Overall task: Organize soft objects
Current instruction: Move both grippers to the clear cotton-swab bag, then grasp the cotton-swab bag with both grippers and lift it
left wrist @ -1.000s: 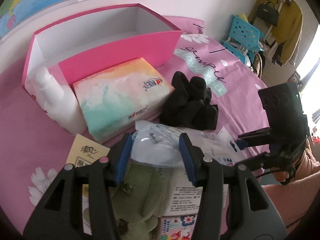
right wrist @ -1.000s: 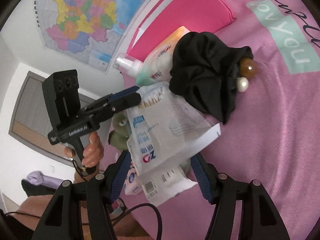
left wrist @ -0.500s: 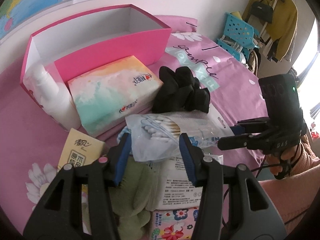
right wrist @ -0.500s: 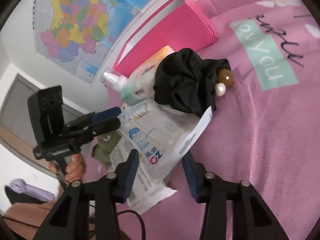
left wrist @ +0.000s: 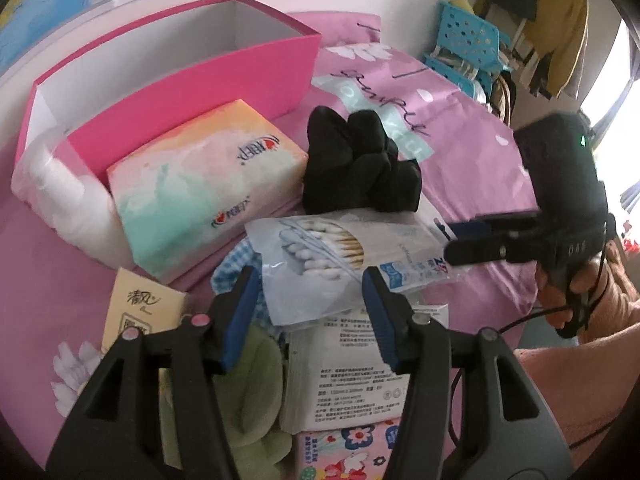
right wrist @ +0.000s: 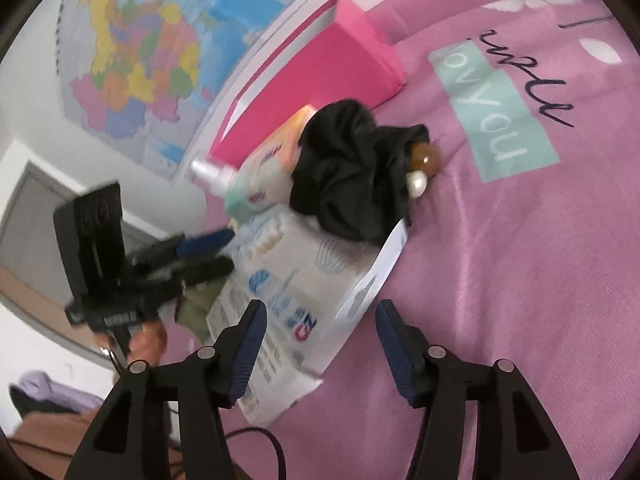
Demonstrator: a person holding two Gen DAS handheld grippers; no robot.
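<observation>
Beyond both released jaws, the open pink cardboard box [left wrist: 192,80] shows white walls; a pastel tissue pack [left wrist: 204,184] and black fabric scrunchie [left wrist: 360,168] lie before it.

"you" on the pink bedspread's [right wrist: 560,280] teal patch [right wrist: 500,112], "DAS" on the right gripper [left wrist: 472,236]

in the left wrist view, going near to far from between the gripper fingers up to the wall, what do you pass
cotton swab bag → black scrunchie → pink box, standing open by the wall
</observation>
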